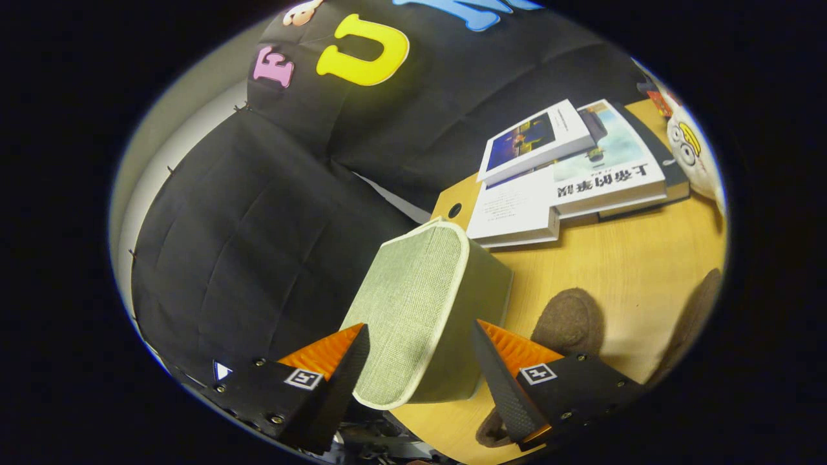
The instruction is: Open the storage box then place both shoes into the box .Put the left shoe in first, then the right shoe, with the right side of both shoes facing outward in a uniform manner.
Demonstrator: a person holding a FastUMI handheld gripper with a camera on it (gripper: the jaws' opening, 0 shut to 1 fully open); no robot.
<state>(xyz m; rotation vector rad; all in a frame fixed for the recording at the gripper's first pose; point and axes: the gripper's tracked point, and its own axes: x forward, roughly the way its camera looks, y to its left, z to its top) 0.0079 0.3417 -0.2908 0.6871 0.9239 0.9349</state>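
The storage box (413, 303) is a pale green fabric box with white trim, standing on the wooden table (620, 258) with its lid down. My gripper (420, 326) is open, and the near end of the box lies between its two fingers. One finger (336, 361) is by the lid's trimmed edge, the other (510, 368) by the box's side wall. Whether either finger touches the fabric is unclear. A brown fuzzy shoe (568, 320) lies on the table just beyond the second finger. Another brown shoe (691, 323) lies farther out from it.
A stack of books (568, 174) lies on the table beyond the box. A white plush toy (691, 155) sits past the books. The table's edge (446, 206) runs behind the box, with the black cloth wall (258, 245) beyond it.
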